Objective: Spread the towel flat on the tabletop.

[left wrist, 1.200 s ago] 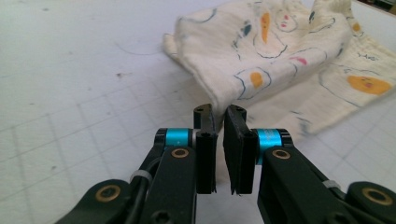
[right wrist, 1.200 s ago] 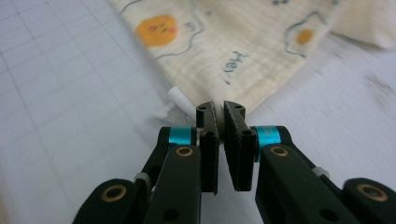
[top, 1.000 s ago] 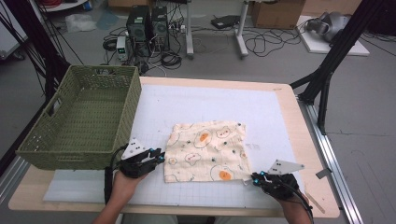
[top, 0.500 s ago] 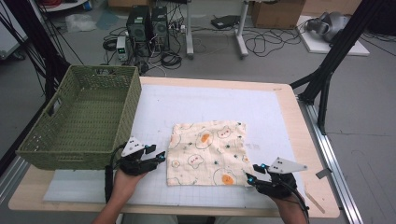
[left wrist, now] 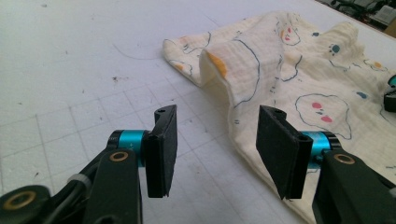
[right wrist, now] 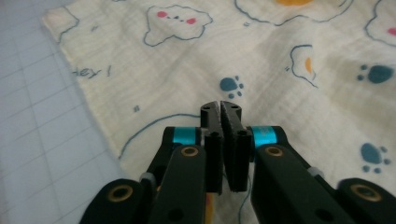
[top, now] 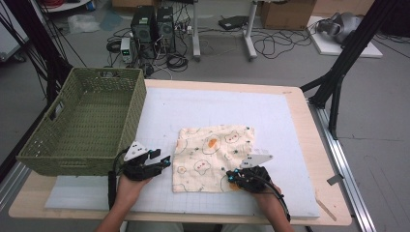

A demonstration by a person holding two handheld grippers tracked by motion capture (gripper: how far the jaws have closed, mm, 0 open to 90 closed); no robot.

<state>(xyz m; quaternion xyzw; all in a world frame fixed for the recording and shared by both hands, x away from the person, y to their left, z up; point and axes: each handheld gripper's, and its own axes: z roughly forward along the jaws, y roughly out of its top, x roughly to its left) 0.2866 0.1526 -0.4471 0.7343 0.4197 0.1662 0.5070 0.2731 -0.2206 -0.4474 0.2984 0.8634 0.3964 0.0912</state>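
While the left gripper (left wrist: 217,154) stands open just beside the cloth (top: 212,157) edge (nothing between its jaws), the right gripper (right wrist: 220,116) has just closed on the cloth's near edge.

High view looks down on the table (top: 290,96); both tool views sit close, sharing the cloth (top: 212,154).

Green wicker basket (top: 82,121) on white mat (top: 203,106)

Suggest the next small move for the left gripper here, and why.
Probably ease the left gripper forward and close on the cloth's raised edge: its jaws stand open just short of that fold, while the right gripper looks shut over the cloth.
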